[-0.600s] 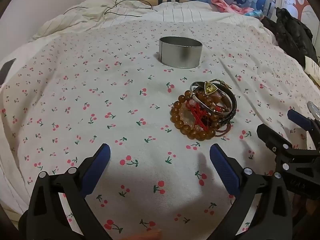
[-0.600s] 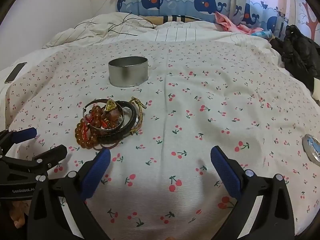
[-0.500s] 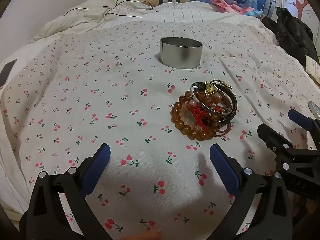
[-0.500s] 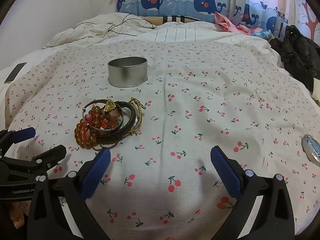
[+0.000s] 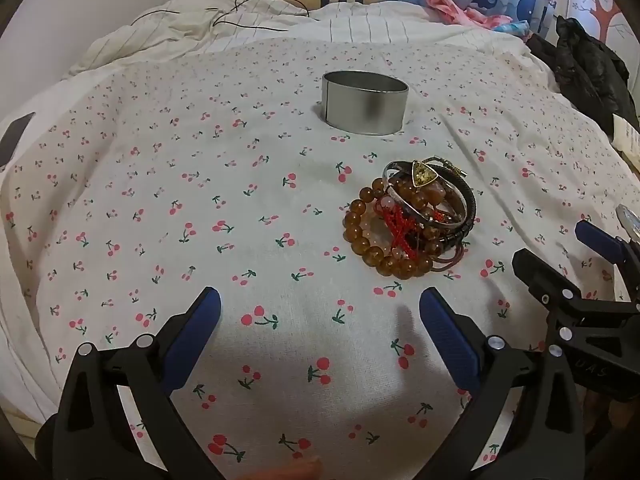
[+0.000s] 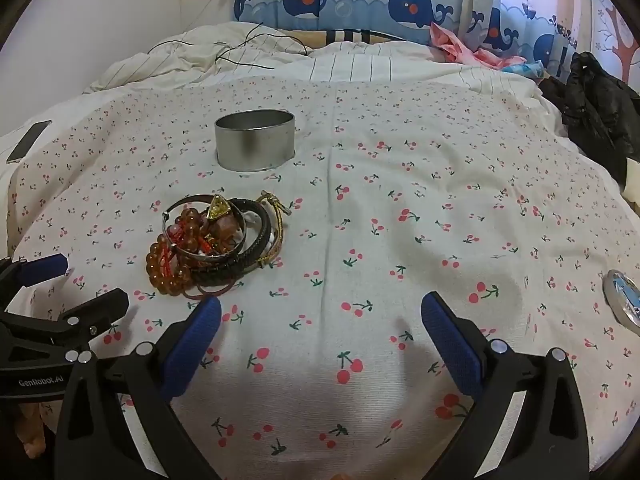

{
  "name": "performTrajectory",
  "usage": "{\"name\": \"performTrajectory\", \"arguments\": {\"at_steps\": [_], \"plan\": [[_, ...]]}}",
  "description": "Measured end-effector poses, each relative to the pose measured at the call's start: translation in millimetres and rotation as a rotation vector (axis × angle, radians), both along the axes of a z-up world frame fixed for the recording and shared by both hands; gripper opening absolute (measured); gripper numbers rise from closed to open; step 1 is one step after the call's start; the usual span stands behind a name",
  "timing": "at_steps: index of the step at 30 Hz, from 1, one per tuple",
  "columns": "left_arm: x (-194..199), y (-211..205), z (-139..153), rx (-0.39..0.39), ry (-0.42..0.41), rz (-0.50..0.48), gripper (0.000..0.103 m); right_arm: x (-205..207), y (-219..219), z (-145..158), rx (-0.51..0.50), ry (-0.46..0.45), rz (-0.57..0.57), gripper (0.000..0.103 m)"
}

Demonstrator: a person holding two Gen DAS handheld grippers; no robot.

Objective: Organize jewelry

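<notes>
Surface: a bed (image 5: 168, 208) under a cherry-print sheet is carrying everything; no desk is showing.
Jewelry pile (image 5: 410, 224): bracelets are lying heaped together, touching and overlapping, on the sheet near the middle of the bed. Amber bead strands, a silver bangle, a dark braided band, red cord and a triangular yellow stone are all showing in it.
Tin (image 5: 365, 108): a round open metal tin is standing upright beyond the pile, apart from it. From either view I cannot tell whether anything is lying inside.
Left tool (image 5: 320, 336): it is hovering low over bare sheet with its blue pads spread wide, gripping nothing. The pile is lying ahead and to its right.
Right tool (image 6: 322, 332): it is likewise spread wide and carrying nothing; the pile (image 6: 218, 242) is lying ahead and to its left, just past the left pad.
Lid-like disc (image 6: 624, 296): a round shiny piece is lying at the far right edge, well apart from the tin (image 6: 255, 145).
Step in hand: judging by the untouched heap, sorting is only starting; both tools are lining up for a first pick.
Next move: one tool is needing to come in over the heap, close on a single bracelet at its exposed rim, and lift it clear.
Risk: pieces are interlocking, so neighbours are likely to drag along.
</notes>
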State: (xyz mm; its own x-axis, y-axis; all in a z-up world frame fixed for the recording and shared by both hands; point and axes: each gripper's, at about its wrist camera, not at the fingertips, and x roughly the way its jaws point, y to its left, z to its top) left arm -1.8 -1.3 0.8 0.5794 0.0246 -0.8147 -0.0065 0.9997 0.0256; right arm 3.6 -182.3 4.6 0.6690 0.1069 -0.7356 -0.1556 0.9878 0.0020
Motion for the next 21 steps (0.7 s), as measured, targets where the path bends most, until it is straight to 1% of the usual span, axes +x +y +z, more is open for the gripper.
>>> {"name": "performTrajectory", "arguments": {"at_steps": [5, 8, 10, 13, 15, 17, 20, 21], "plan": [[-1, 1, -2, -0.008, 0.002, 0.002, 0.096, 0, 1, 0, 0.000, 0.001, 0.001, 0.096], [-1, 2, -3, -0.036, 0.000, -0.003, 0.096, 0, 1, 0, -0.002, 0.000, 0.002, 0.096], [-1, 6, -3, -0.074, -0.003, 0.002, 0.096, 1, 0, 0, -0.001, -0.001, 0.002, 0.096], [1, 18, -8, -0.154, 0.018, 0.044, 0.096, 1, -1, 1, 0.001, -0.002, 0.002, 0.096], [1, 25, -9, -0.173, 0.007, 0.065, 0.096, 0, -2, 1, 0.002, -0.005, 0.002, 0.096], [2, 27, -9, -0.170, 0.010, 0.067, 0.096, 0, -2, 2, 0.002, -0.006, 0.002, 0.096], [2, 24, -8, -0.091, 0.001, 0.082, 0.096, -1, -2, 2, 0.003, -0.009, 0.003, 0.096], [3, 24, -8, -0.090, 0.004, 0.082, 0.096, -1, -2, 3, 0.003, -0.010, 0.002, 0.096]]}}
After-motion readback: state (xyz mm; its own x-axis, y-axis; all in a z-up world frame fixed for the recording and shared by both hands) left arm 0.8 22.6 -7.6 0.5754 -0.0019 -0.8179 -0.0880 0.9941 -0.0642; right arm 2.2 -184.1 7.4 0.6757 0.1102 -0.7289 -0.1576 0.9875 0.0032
